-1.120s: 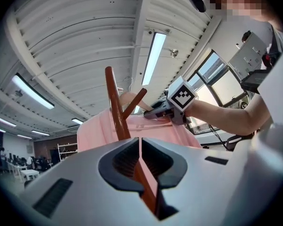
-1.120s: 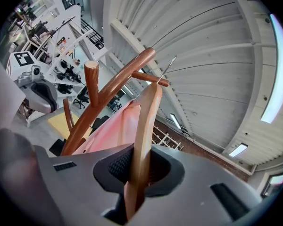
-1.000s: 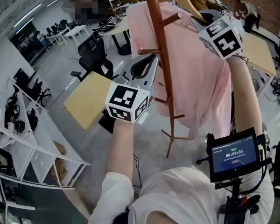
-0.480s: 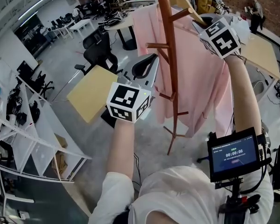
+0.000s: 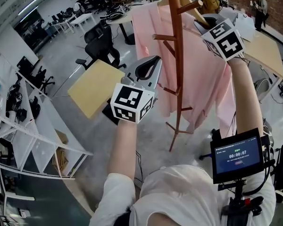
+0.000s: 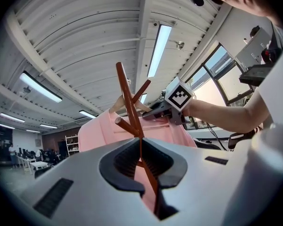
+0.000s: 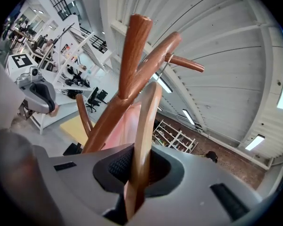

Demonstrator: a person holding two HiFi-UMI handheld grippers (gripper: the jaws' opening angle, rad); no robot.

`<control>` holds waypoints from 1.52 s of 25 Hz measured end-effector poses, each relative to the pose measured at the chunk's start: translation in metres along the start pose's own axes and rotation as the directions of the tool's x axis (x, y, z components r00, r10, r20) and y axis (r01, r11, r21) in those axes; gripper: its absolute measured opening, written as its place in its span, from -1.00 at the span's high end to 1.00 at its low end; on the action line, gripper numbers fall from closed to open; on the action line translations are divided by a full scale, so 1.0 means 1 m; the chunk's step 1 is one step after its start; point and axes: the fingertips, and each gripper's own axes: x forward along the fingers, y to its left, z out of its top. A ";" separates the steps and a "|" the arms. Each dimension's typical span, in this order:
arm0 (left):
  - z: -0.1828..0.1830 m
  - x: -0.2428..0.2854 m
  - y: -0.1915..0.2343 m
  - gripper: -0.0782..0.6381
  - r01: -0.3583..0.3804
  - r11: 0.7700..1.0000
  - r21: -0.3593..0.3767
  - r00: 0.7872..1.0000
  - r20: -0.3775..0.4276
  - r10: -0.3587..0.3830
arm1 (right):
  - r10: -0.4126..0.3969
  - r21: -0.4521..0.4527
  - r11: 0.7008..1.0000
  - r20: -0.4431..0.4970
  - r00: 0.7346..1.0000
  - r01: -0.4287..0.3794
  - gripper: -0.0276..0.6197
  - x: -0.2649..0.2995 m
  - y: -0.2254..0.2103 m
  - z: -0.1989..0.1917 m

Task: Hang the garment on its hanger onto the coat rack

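Observation:
A wooden coat rack stands in front of me, with pegs branching near its top. A pink garment hangs on a wooden hanger just behind the pole. My right gripper is raised beside the rack's top and is shut on one hanger arm, which passes between its pads. The hanger's thin wire hook rises close to a peg; whether they touch is unclear. My left gripper stays lower left of the pole, shut and empty, aimed at the rack.
A yellow table and black office chairs stand on the floor to the left of the rack. White shelving runs along the left. Another light table lies behind on the right. People stand at the far back.
The view has shifted, so the rack now sits further right in the picture. My right gripper with the hanger has come in nearer the rack's top. The left gripper has barely moved.

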 end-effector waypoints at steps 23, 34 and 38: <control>-0.036 -0.011 -0.006 0.76 -0.030 0.997 -0.075 0.998 -0.061 0.025 | -0.047 0.030 0.998 0.044 0.998 0.046 0.77 -0.005 0.010 0.003; -0.043 -0.013 -0.006 0.76 -0.036 0.996 -0.086 0.997 -0.072 0.030 | -0.108 -0.045 0.993 0.036 0.993 0.110 0.75 -0.012 0.003 -0.003; -0.043 -0.013 -0.004 0.76 -0.032 0.996 -0.086 0.997 -0.071 0.026 | -0.130 -0.076 0.988 0.051 0.990 0.133 0.69 -0.017 0.000 0.001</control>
